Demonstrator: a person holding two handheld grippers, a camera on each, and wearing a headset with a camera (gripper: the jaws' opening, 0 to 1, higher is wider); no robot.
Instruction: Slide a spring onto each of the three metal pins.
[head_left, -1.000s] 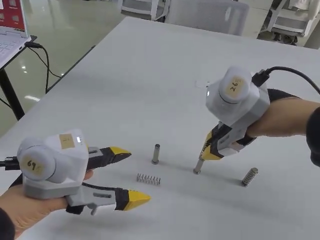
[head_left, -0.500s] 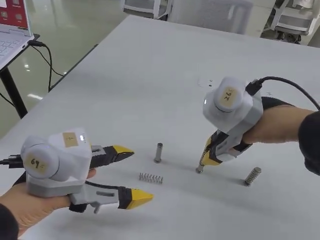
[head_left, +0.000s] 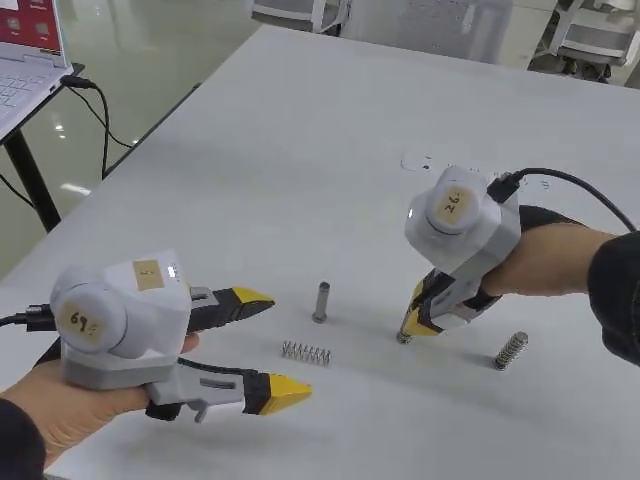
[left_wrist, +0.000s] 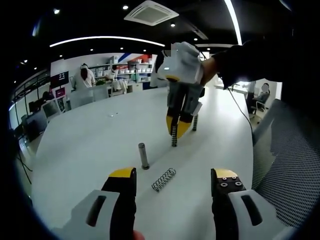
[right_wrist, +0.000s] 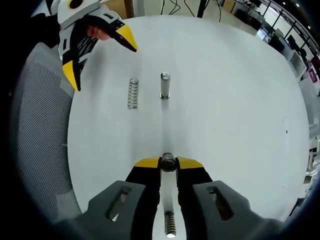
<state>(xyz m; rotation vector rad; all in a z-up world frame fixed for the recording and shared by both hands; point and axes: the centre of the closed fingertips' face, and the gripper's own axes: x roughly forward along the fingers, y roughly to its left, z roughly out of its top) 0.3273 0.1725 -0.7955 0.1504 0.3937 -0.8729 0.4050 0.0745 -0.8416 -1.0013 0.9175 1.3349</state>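
Note:
My right gripper (head_left: 409, 327) points down over the middle pin (right_wrist: 168, 162), shut around it just above the table. In the left gripper view, spring coils (left_wrist: 174, 136) show on that pin below the yellow tips. A bare pin (head_left: 321, 301) stands upright to its left. A loose spring (head_left: 305, 352) lies flat in front of the bare pin. Right of the gripper, a third pin (head_left: 510, 350) carries a spring. My left gripper (head_left: 272, 344) hovers open near the table's front left, its jaws wide apart and pointing at the loose spring (left_wrist: 163, 179).
The white table (head_left: 300, 150) stretches bare behind the pins. A laptop (head_left: 25, 60) sits on a stand off the left edge, with cables hanging. A cable (head_left: 560, 180) trails from my right gripper. Chairs stand beyond the far edge.
My right gripper has slid down the middle pin, so its tips now sit close to the table. The head camera has shifted a little; the left gripper holds its place.

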